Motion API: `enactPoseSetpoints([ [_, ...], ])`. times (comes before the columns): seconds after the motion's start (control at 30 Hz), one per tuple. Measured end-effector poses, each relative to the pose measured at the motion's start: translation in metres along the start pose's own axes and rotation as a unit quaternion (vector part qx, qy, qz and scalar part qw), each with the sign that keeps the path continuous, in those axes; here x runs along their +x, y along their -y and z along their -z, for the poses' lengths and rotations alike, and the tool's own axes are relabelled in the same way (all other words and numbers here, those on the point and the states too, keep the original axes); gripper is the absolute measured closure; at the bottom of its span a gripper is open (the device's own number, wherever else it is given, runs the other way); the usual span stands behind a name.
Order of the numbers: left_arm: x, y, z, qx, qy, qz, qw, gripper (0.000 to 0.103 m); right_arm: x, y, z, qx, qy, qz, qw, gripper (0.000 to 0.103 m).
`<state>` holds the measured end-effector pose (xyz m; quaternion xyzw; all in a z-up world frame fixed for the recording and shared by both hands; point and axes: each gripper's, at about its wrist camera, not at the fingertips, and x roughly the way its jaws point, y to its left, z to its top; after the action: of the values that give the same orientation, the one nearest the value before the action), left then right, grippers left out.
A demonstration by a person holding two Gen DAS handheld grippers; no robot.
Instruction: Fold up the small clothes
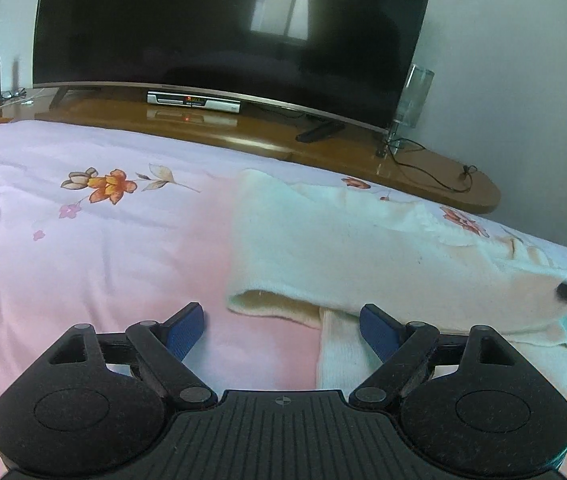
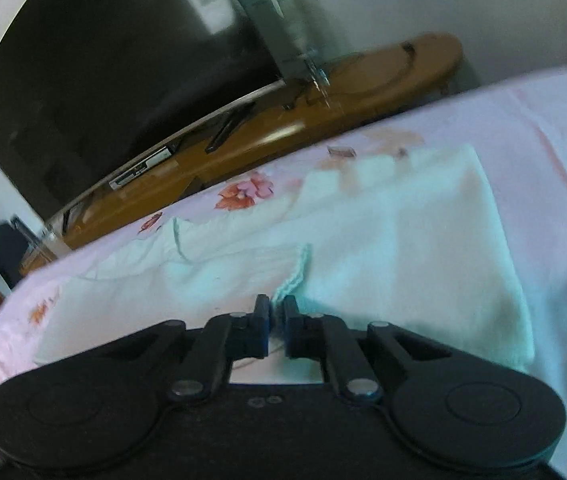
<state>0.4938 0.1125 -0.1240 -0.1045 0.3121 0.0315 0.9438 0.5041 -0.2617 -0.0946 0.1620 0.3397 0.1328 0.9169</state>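
Both tilt downward: left tongs [image 1: 283,332] spread over bedsheet [image 1: 83,260], right tongs [image 2: 276,322] pinching garment [image 2: 363,248]

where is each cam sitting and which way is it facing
Left wrist: sits on the open left gripper, angled down across the pink floral bedsheet to the cream knitted garment and the big black television.
Right wrist: on the right gripper, shut on the garment's edge, tilted, same direction.
Shared: garment, sheet, television, brown wooden stand; the right gripper's tip seems to show at the left view's right edge.
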Motion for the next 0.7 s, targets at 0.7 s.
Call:
enactPoseSetpoints([
  [0.7, -0.001, 0.005, 0.009, 0.022, -0.013, 0.032, 0.9992, 0.019, -0.055, 0.033, -0.01, 0.014, 0.059, 0.033, 0.998, 0.097],
])
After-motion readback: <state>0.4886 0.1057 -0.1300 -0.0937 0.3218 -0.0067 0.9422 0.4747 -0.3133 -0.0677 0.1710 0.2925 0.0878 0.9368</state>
